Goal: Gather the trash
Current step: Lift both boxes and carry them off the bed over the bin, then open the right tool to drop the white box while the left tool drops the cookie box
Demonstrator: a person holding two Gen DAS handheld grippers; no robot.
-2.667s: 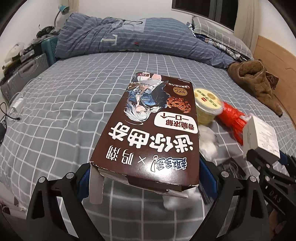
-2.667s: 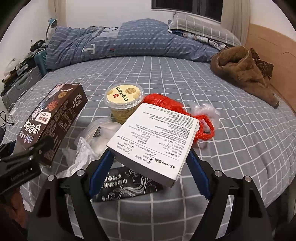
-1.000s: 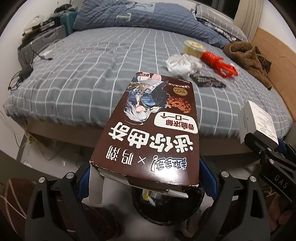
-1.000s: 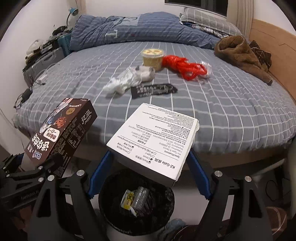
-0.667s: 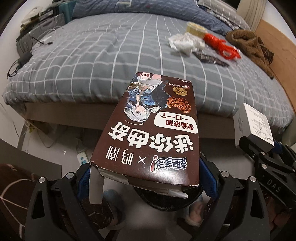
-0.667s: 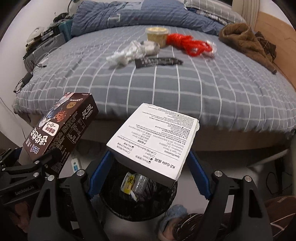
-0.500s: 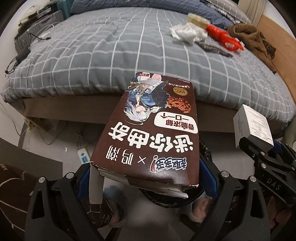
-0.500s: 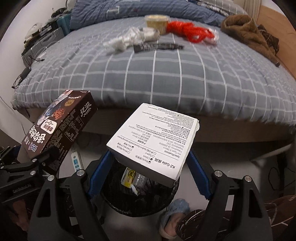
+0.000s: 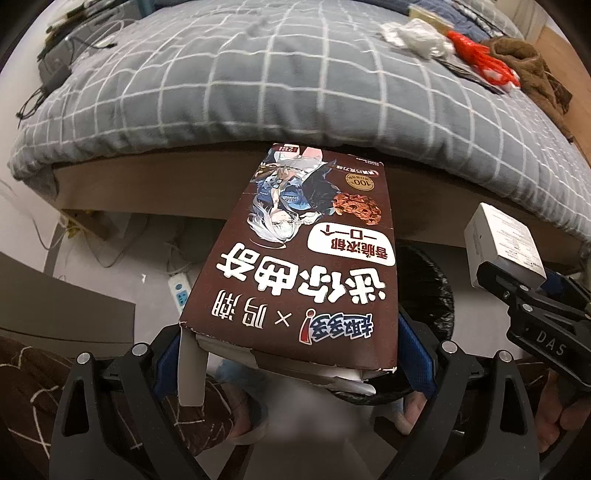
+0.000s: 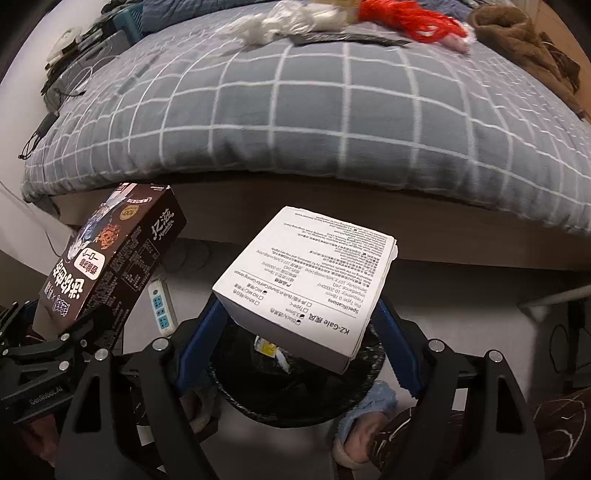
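My left gripper (image 9: pixel 288 354) is shut on a brown cookie box (image 9: pixel 299 266), which also shows at the left of the right wrist view (image 10: pixel 110 258). My right gripper (image 10: pixel 299 332) is shut on a white printed box (image 10: pixel 306 284), also seen at the right of the left wrist view (image 9: pixel 502 243). Both boxes hang above a black-lined trash bin (image 10: pixel 295 402) on the floor beside the bed; its rim shows in the left wrist view (image 9: pixel 432 291). Some wrappers lie inside the bin.
The grey checked bed (image 10: pixel 332 110) carries more trash at its far side: a white crumpled bag (image 10: pixel 273 18), a red bag (image 10: pixel 413 18) and a black wrapper (image 10: pixel 351 37). A power strip (image 10: pixel 160 306) lies on the floor. The person's feet stand by the bin.
Both grippers have drawn back from the bed and tipped downward with their boxes. The bed edge has moved up in view and the bin now sits under both boxes.
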